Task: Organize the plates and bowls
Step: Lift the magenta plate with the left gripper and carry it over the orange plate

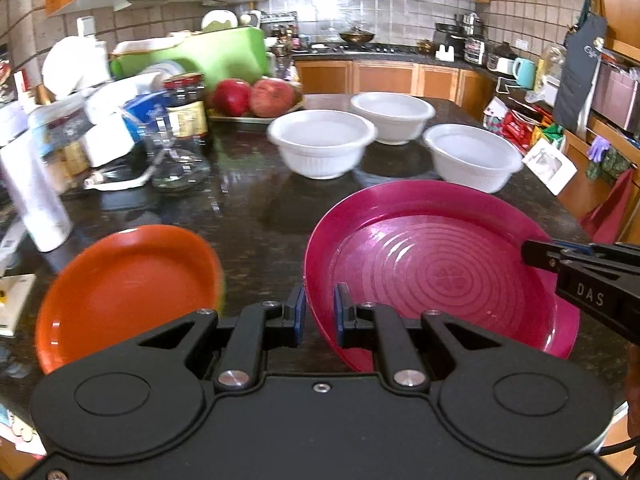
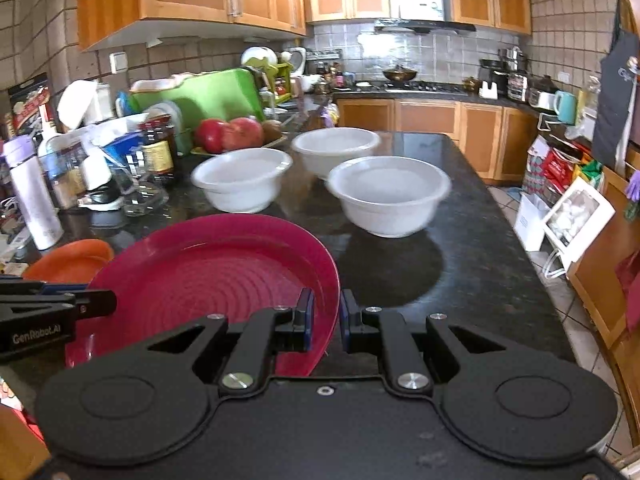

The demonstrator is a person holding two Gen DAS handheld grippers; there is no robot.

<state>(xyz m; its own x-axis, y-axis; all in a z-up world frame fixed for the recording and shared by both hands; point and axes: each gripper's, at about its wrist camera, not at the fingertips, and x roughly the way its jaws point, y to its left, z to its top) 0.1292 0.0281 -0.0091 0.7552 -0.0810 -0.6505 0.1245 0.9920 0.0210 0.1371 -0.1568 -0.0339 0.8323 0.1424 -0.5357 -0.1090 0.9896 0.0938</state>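
A round magenta plastic plate point(image 1: 440, 272), tilted off the dark speckled stone counter point(image 1: 248, 208), sits pinched at its left rim by the left gripper point(image 1: 320, 316), beside a round orange plastic plate point(image 1: 128, 292). From the right wrist, the right gripper point(image 2: 327, 320) straddles the magenta plate's opposite rim, its grip apparently closed on it. Three white ribbed bowls point(image 2: 388, 196) wait beyond. Stacking the plates looks next, calling for a level carry leftward.

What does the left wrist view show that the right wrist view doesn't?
Left wrist only: the whole orange plate, lying apart from the magenta plate. Right wrist only: floor tiles and a white box beside the counter. Both: each gripper's jaws straddle the magenta plate's rim, left gripper and right gripper on opposite sides, with three white bowls beyond.
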